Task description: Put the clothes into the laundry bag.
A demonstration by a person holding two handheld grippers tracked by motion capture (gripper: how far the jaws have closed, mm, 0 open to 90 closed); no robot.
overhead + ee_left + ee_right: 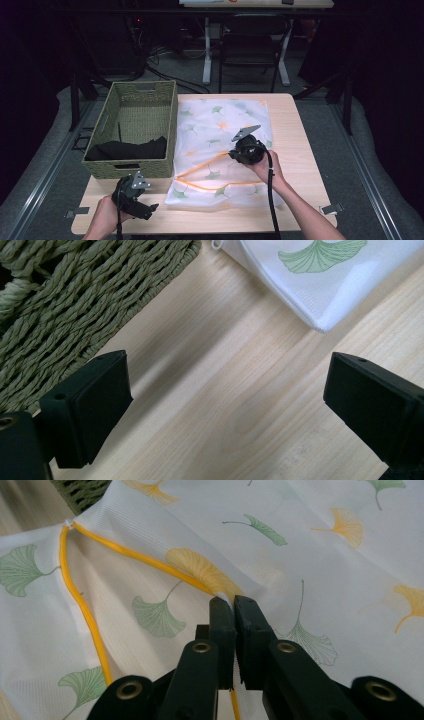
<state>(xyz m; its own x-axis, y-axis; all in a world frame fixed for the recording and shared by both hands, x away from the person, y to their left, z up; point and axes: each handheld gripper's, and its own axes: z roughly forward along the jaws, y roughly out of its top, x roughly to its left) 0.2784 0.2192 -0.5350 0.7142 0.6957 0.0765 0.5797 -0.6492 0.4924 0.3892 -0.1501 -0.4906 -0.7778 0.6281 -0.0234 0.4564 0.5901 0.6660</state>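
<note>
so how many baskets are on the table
1: a green woven basket at the table's left, beside the leaf-print mesh bag, with dark cloth inside.

A pale wood surface with rounded corners stands on grey carpeted floor, lit from above while the surroundings fall into near darkness. A metal floor rail runs diagonally at the left, and a matching rail at the right. Behind the surface, a dark chair stands before a second table on white legs. Black cables lie tangled on the floor near those legs. Dark curtains close off the right side; the left side is black and indistinct.
</note>
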